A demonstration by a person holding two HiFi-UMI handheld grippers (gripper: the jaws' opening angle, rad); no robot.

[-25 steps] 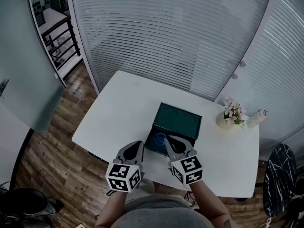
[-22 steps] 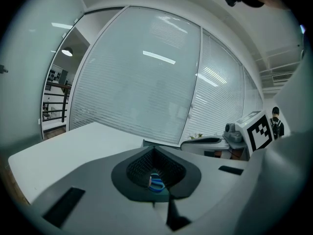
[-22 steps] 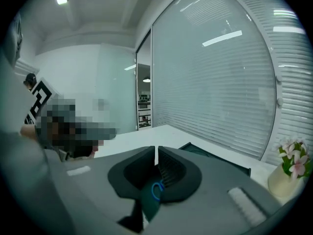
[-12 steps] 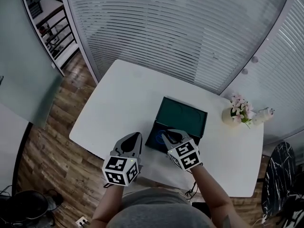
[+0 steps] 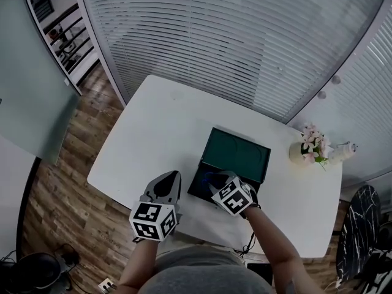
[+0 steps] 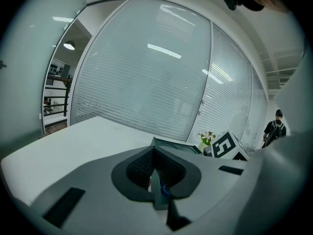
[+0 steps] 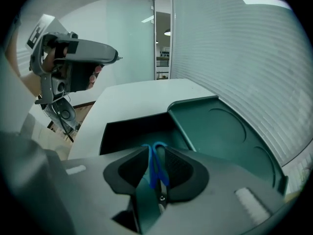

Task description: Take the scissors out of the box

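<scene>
An open dark green box (image 5: pixel 197 187) lies on the white table (image 5: pixel 159 124), its lid (image 5: pixel 236 155) folded back flat. Blue-handled scissors (image 5: pixel 208 177) lie in the box's tray. My right gripper (image 5: pixel 222 180) points steeply down into the tray. In the right gripper view its jaws are opening, and the scissors (image 7: pixel 159 173) lie in the narrow gap between them, not pressed by the pads. My left gripper (image 5: pixel 168 179) hovers left of the box over the table's near edge, jaws together and holding nothing. In the left gripper view the box (image 6: pixel 171 145) is just ahead.
A small pot of pink flowers (image 5: pixel 309 149) and a white figurine (image 5: pixel 345 150) stand at the table's right end. A slatted glass wall runs behind the table. Wooden floor lies to the left and below the table's near edge.
My right gripper has dropped and tipped down into the box tray, and its jaws have spread around the scissors. My left gripper has drifted slightly left and toward me.
</scene>
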